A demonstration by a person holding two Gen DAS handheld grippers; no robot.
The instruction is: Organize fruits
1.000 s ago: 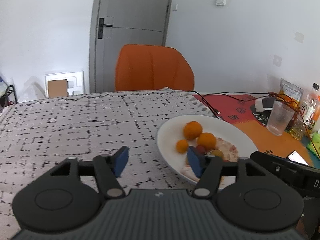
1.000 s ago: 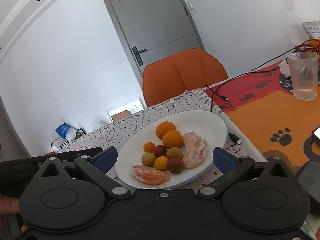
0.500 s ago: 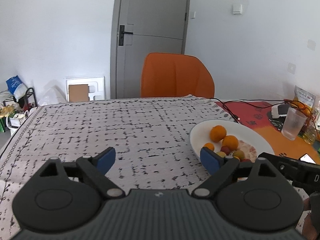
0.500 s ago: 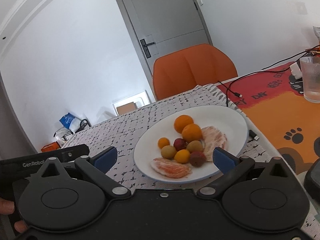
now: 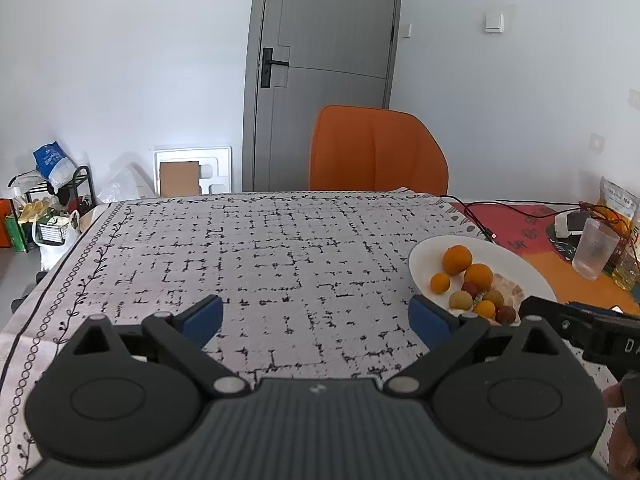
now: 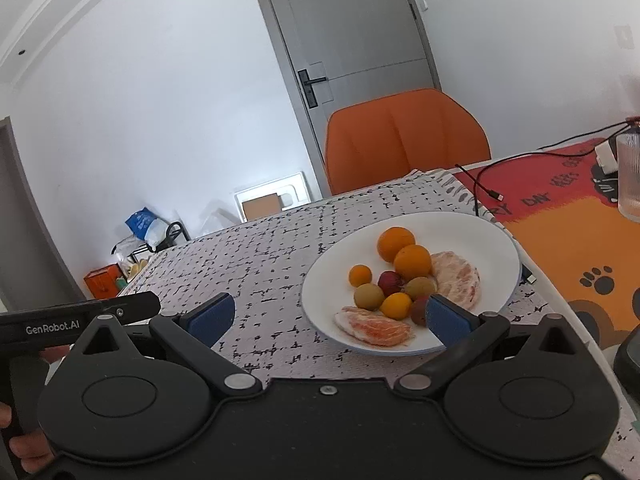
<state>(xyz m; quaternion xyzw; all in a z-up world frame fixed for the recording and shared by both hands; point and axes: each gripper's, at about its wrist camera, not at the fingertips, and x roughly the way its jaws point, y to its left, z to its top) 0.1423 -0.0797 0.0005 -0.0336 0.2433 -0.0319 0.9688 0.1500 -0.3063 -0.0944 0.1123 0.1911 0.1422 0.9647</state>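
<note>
A white plate (image 6: 492, 232) sits on the patterned tablecloth and holds two oranges (image 6: 396, 243), several small round fruits (image 6: 369, 295) and two peeled citrus pieces (image 6: 374, 326). My right gripper (image 6: 330, 316) is open and empty, just in front of the plate's near-left rim. In the left wrist view the plate (image 5: 424, 256) lies to the right. My left gripper (image 5: 316, 318) is open and empty above bare cloth, left of the plate.
An orange chair (image 5: 378, 148) stands at the table's far side. A red and orange mat (image 6: 568, 216) with cables, a ribbed glass (image 5: 594, 248) and bottles lies right of the plate. The tablecloth (image 5: 240, 248) stretches left to the table edge.
My left gripper has opened wider and swung left and back, away from the plate. My right gripper has shifted left, so the plate now sits toward its right finger.
</note>
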